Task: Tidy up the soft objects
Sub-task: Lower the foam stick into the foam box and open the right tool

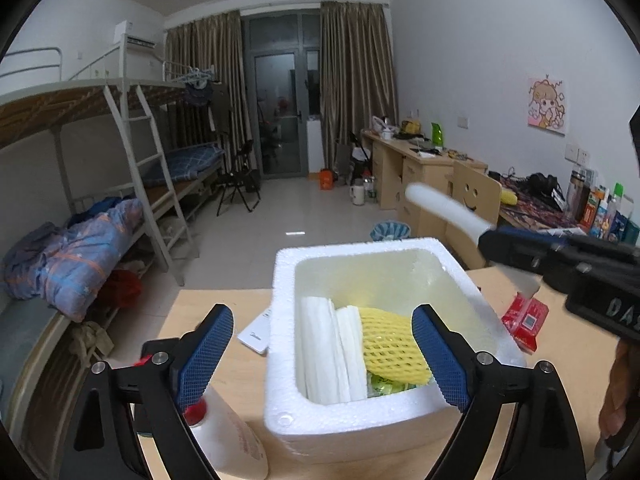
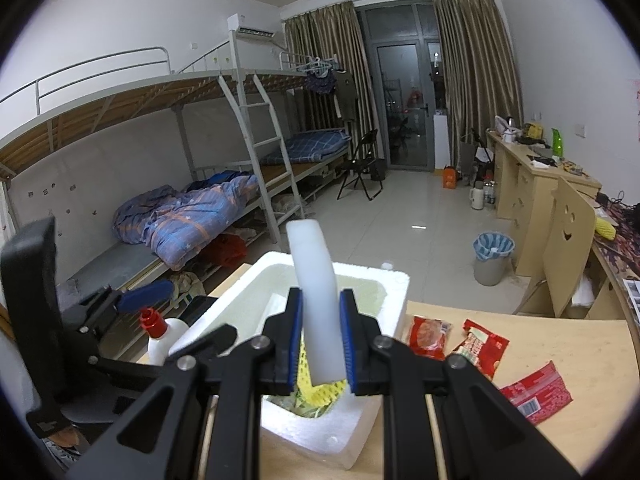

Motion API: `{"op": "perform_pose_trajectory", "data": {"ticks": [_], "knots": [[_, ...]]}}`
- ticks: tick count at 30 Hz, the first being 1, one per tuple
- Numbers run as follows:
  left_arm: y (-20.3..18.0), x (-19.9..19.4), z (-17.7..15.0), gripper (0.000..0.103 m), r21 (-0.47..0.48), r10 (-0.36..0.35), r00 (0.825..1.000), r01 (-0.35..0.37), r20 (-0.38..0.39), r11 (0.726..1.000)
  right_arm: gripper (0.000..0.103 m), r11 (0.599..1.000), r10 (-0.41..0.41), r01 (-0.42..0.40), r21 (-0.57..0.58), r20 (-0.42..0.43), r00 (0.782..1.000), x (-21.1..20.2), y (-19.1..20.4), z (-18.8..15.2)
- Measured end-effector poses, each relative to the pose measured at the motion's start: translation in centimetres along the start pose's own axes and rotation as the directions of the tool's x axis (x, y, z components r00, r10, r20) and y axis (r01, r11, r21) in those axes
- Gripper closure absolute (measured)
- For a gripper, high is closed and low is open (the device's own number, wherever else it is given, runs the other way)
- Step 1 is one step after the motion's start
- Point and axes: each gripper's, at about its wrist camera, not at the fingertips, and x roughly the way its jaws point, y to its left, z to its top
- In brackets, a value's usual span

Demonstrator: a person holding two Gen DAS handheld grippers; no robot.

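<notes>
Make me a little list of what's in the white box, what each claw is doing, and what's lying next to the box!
box: white foam box on a wooden table
inside the box: white foam sheets, a yellow foam net, something green under it
left claw: open, empty, over the box
right claw: shut on a white foam strip, above the box
beside the box: red snack packets on one side, a white bottle with a red cap on the other
</notes>
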Motion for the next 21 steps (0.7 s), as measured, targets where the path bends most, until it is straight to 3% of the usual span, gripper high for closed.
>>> {"op": "perform_pose_trajectory", "data": {"ticks": [10, 13, 21], "knots": [[1.5, -2.7, 0.4, 0.012, -0.038, 0.030, 0.997, -0.027, 0.065, 0.999, 0.081, 0.999, 0.035, -0.035, -0.009, -0.028, 0.999, 1.2, 0.3, -0.5], [1.6, -3.7, 0.4, 0.001, -0.042, 0.052, 0.994, -0.049, 0.098, 0.998, 0.081, 0.999, 0.036, -0.037, -0.006, -0.032, 0.999, 1.4, 0.1, -0.5], [3.1, -5.6, -0.6, 0.000, -0.086, 0.051, 0.990, -0.040, 0.129, 0.995, 0.081, 0.999, 0.042, -0.042, -0.005, -0.054, 0.998, 2.4, 0.1, -0.8]]}}
